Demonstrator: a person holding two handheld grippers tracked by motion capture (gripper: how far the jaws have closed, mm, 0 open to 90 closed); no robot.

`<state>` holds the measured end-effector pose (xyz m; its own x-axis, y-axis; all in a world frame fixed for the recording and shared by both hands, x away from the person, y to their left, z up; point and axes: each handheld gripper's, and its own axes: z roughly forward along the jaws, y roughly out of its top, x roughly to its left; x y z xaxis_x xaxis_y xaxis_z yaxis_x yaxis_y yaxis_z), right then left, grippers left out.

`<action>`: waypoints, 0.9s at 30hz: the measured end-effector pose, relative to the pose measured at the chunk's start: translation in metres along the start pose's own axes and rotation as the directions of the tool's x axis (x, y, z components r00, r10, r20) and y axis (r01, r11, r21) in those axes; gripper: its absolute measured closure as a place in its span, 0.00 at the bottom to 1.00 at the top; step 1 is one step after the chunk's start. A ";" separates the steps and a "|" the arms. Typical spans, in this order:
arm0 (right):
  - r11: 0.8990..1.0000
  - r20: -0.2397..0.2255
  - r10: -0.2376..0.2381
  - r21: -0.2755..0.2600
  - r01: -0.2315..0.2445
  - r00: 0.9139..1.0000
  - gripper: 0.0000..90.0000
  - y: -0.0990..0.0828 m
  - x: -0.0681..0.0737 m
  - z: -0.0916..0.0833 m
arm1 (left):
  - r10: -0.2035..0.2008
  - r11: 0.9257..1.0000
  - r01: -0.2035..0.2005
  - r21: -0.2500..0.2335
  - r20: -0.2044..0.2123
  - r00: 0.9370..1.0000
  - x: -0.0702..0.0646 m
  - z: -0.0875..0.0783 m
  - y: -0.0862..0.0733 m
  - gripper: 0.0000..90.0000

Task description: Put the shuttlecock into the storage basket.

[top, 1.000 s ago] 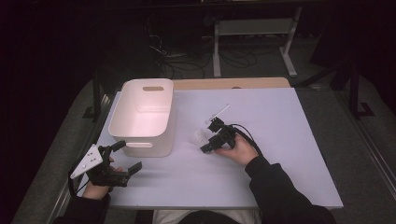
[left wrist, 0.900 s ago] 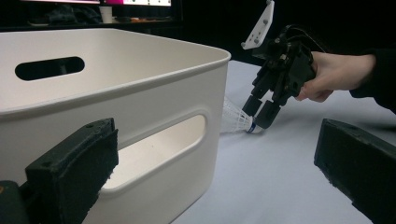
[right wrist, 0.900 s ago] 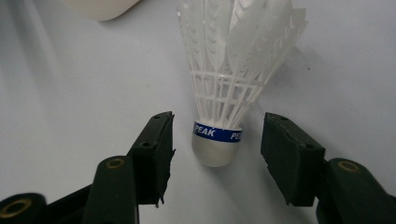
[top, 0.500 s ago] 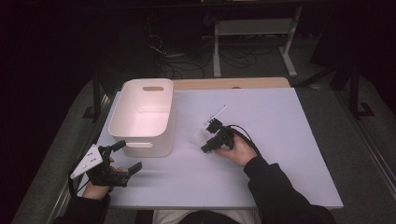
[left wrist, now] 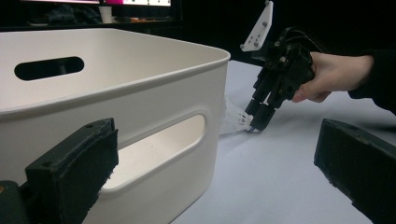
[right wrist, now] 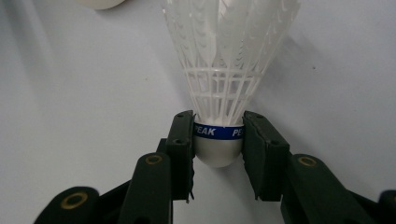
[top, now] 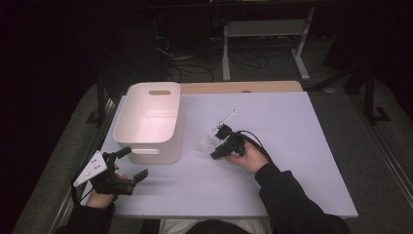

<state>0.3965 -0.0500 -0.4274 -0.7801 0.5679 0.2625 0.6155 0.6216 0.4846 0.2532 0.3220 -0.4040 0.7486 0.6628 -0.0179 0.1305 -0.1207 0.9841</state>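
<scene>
The right gripper has just closed its fingers, pinching the white plastic shuttlecock on the pale counter, seemingly touching it; the left gripper rests spread near the white plastic bin.

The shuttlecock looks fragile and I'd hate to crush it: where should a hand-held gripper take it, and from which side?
Grip the shuttlecock at its rounded cork base, on the blue band, coming in from the base end along the table. The thin skirt flares away and would likely crush; the right hand-held gripper sits there now.

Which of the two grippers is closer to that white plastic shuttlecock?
Right: the right gripper has closed its jaws on the white plastic shuttlecock; the left gripper waits beyond the white plastic basket.
</scene>
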 end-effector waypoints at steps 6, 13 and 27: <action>1.000 -0.005 -0.001 -0.006 0.001 1.000 0.71 0.000 -0.001 -0.003 | 0.000 1.000 0.000 0.000 0.000 1.000 0.000 0.000 0.000 0.00; 1.000 -0.006 0.001 -0.016 -0.001 1.000 0.71 -0.001 -0.001 -0.009 | 0.000 1.000 0.000 0.000 0.000 1.000 0.000 0.000 0.000 0.00; 0.999 0.005 -0.002 -0.036 0.002 1.000 0.71 0.001 -0.001 -0.026 | 0.000 1.000 0.000 0.000 0.000 1.000 0.000 0.000 0.000 0.00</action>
<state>0.3949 -0.0639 -0.4049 -0.7809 0.5694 0.2569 0.6092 0.6031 0.5149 0.2531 0.3220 -0.4040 0.7483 0.6631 -0.0184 0.1307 -0.1203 0.9841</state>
